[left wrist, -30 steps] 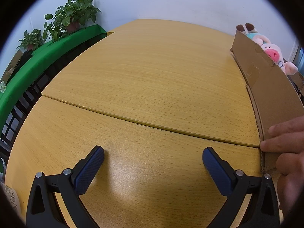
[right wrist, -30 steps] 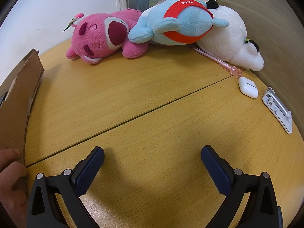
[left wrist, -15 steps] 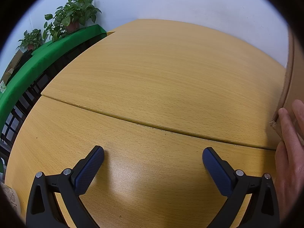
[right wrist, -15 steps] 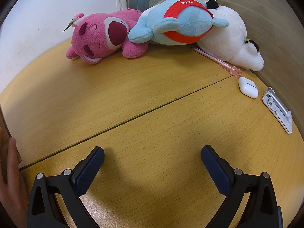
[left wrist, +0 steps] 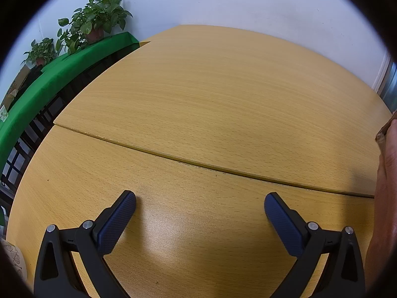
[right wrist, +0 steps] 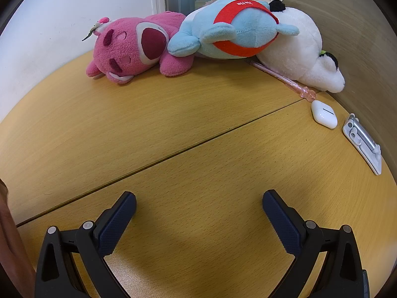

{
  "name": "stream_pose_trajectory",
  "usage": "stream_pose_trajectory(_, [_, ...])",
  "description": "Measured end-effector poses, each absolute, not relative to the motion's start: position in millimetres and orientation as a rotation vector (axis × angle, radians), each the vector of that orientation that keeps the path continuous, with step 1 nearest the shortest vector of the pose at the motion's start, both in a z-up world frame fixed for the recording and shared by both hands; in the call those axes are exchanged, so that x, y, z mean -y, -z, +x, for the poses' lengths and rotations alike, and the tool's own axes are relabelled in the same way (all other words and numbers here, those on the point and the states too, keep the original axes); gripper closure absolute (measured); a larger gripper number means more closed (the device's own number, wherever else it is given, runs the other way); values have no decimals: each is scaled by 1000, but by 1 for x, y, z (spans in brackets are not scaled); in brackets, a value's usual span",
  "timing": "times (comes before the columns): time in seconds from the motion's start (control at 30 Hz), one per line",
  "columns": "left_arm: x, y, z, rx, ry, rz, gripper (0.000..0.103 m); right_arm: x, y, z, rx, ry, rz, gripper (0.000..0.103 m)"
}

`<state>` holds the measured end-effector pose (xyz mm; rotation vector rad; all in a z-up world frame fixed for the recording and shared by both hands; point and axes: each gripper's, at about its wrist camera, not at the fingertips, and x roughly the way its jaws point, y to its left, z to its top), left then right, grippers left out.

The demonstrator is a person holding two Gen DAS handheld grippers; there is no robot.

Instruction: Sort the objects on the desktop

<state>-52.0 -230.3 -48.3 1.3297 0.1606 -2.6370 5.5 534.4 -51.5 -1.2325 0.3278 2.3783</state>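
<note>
At the back of the wooden table [right wrist: 173, 114] lie a pink plush bear [right wrist: 131, 49], a blue plush with a red band [right wrist: 235, 27] and a white plush [right wrist: 300, 54]. Beside them rest a pink pen [right wrist: 285, 79], a white earbud case [right wrist: 323, 117] and a white-and-silver clip stand [right wrist: 362, 141]. My right gripper [right wrist: 198, 206] hovers open over the near table, holding nothing. My left gripper [left wrist: 199, 207] is open too, over bare wood [left wrist: 211, 99]. A hand [left wrist: 384, 186] at the right edge holds a sliver of cardboard [left wrist: 383, 131].
A green-covered ledge [left wrist: 49, 74] with potted plants [left wrist: 96, 22] runs past the table's left side. A white wall stands behind the table. A wood-grain panel [right wrist: 359, 37] borders the right side. The hand [right wrist: 10, 236] also shows at the left edge of the right wrist view.
The hand has drawn the cardboard box away between the two grippers, so it has almost left both views. Neither gripper has moved or changed its opening.
</note>
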Motion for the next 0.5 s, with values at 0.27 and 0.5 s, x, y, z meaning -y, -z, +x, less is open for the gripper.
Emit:
stream_pose_trajectory(0.27, [230, 48, -52, -161, 2637, 1329, 0, -535, 53, 5, -328, -2379, -1234, 0])
stream_pose_trajectory(0.5, [230, 49, -52, -160, 2637, 1328, 0, -535, 51, 5, -328, -2379, -1234, 0])
